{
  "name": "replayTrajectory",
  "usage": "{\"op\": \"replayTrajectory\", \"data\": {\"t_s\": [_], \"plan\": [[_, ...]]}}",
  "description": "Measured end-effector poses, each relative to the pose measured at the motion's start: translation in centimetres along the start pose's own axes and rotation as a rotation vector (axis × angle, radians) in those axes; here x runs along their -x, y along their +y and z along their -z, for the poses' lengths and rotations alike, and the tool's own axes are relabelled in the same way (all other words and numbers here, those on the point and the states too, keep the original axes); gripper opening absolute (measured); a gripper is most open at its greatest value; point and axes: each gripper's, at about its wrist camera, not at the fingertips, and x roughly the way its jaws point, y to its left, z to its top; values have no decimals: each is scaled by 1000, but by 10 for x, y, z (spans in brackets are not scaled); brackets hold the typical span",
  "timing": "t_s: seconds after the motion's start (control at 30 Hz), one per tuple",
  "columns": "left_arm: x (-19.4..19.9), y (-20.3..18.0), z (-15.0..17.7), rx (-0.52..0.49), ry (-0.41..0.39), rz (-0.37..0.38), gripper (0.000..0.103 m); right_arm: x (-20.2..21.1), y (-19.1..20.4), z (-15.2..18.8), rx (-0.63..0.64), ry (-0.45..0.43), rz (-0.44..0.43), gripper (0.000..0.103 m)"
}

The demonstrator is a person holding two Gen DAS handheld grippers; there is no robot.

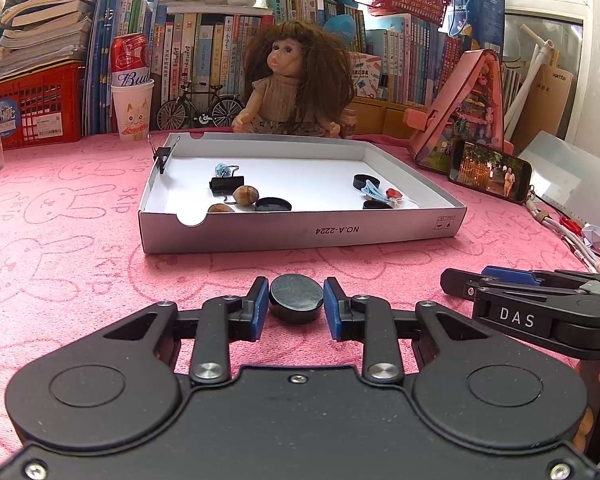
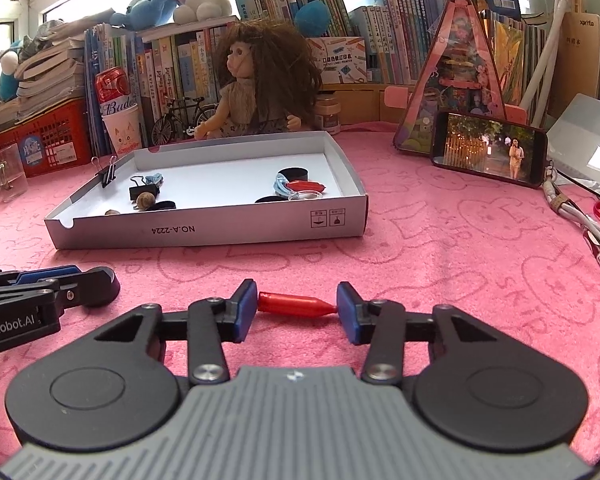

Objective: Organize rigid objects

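Left wrist view looks across a table (image 1: 80,240) covered by a pink cloth printed with rabbit outlines, backed by a long row of books (image 1: 204,52) with plush toys on top. A shallow white cardboard box (image 1: 300,232) sits open in the middle of the table, with a long-haired doll (image 1: 296,80) seated just behind it. Inside the box lie black binder clips (image 1: 227,183), two brown nuts (image 1: 245,195), several black round caps (image 1: 273,204) and a small red piece (image 1: 393,193). To the right a phone (image 1: 490,171) leans against a pink triangular stand. Near the camera, the left tool (image 1: 296,304) has its two blue pads pressed against the sides of a black round cap (image 1: 296,298) that rests on the cloth, in front of the box. Right wrist view shows the right tool (image 2: 297,308) low over the cloth, also in front of the box, with a red bullet-shaped piece (image 2: 296,305) lying crosswise between its blue pads; the flat end touches one pad and the pointed tip meets the other, so the piece appears gripped end to end. The two tools sit side by side, close together.
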Motion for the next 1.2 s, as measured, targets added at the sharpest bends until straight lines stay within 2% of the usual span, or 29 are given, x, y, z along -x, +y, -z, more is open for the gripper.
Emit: {"op": "replayTrajectory", "data": {"t_s": [0.57,0.63,0.73,0.8,0.93,1.1,1.17,1.2], "plan": [[0,-1,-1,5,-6,1,28,4,-3,-2,17,-26,-3,49],[1,-1,-1,5,-6,2,28,4,-3,0,22,-25,-1,53],[1,-1,-1,5,-7,2,28,3,-3,0,22,-22,-5,53],[1,-1,-1,6,-7,1,28,4,-3,0,20,-22,-4,67],[0,-1,-1,6,-7,1,28,10,-2,5,9,-33,18,70],[0,-1,-1,8,-7,1,28,9,0,10,-3,-24,43,70],[1,-2,-2,7,-10,2,28,8,1,10,-6,-26,40,62],[1,-2,-2,7,-11,2,28,7,0,9,-7,-24,39,53]]}}
